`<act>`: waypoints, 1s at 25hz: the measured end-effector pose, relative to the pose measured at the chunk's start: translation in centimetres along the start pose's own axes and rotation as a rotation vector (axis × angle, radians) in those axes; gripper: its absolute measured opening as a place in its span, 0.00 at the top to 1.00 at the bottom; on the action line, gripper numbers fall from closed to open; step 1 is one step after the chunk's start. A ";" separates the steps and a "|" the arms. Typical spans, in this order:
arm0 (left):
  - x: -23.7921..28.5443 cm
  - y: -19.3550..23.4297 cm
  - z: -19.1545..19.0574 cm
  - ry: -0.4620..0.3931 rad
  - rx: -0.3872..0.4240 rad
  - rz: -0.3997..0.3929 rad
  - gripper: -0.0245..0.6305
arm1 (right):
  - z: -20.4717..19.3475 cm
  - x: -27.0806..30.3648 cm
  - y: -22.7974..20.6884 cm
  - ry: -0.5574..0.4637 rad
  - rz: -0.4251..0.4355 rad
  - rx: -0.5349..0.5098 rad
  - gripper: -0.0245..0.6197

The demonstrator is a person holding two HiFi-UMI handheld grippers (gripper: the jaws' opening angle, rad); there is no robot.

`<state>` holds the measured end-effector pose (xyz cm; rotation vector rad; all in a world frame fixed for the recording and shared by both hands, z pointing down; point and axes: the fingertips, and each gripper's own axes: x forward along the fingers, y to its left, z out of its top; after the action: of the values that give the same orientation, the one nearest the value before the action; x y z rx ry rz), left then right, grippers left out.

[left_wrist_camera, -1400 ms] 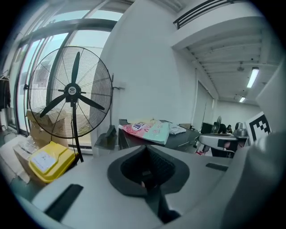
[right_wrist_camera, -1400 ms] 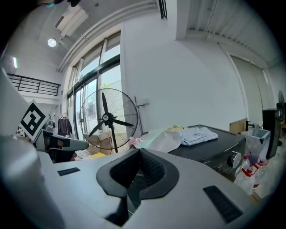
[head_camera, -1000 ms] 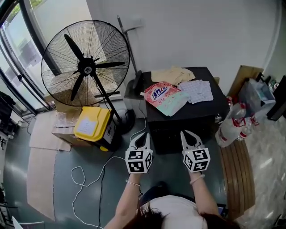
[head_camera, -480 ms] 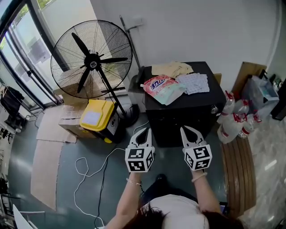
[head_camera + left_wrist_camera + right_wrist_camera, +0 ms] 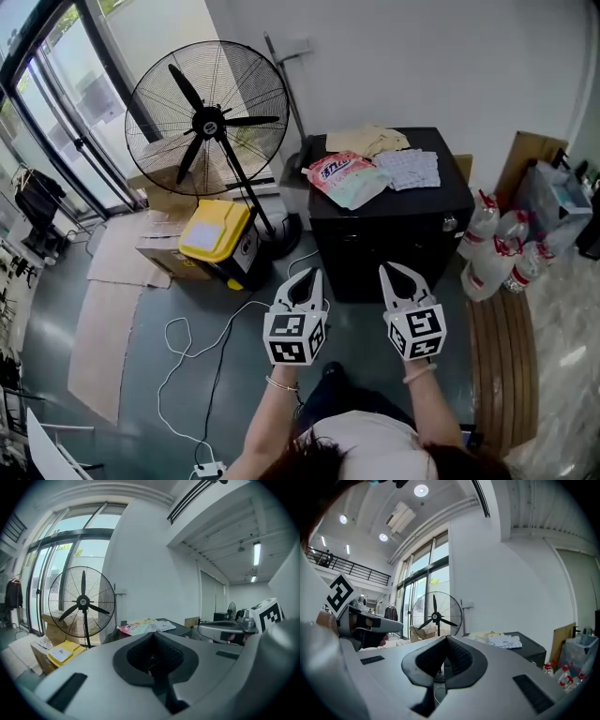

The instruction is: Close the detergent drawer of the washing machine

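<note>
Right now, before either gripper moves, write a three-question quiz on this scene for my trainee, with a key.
1. True or false: the left gripper and the right gripper each grip an object.
2. Which of these lies on top of the black cabinet? A: a pink pouch. B: a kettle. C: a shoe.
3. Fill in: the yellow case sits on the floor next to the base of the standing ___.

Key
1. False: both are shut with nothing between the jaws.
2. A.
3. fan.
</note>
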<state>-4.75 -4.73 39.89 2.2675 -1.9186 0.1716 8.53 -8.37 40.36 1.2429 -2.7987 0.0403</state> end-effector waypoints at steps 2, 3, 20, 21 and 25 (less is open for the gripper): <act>-0.4 -0.5 0.2 -0.005 0.006 -0.005 0.93 | 0.1 -0.6 0.1 -0.005 -0.001 -0.006 0.92; -0.6 -0.8 0.3 -0.007 0.008 -0.008 0.93 | 0.1 -0.9 0.1 -0.007 -0.003 -0.008 0.92; -4.7 -0.2 0.9 -0.021 0.012 -0.061 0.93 | 1.7 -3.5 3.5 0.006 -0.062 -0.063 0.92; -5.1 0.0 0.8 -0.021 0.011 -0.063 0.93 | 1.8 -3.6 4.0 0.005 -0.064 -0.066 0.92; -6.8 0.6 0.7 -0.027 0.004 -0.070 0.93 | 2.5 -4.2 5.7 0.003 -0.069 -0.081 0.92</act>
<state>-6.52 1.63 37.94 2.3475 -1.8501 0.1363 6.96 -1.54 37.60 1.3184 -2.7232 -0.0746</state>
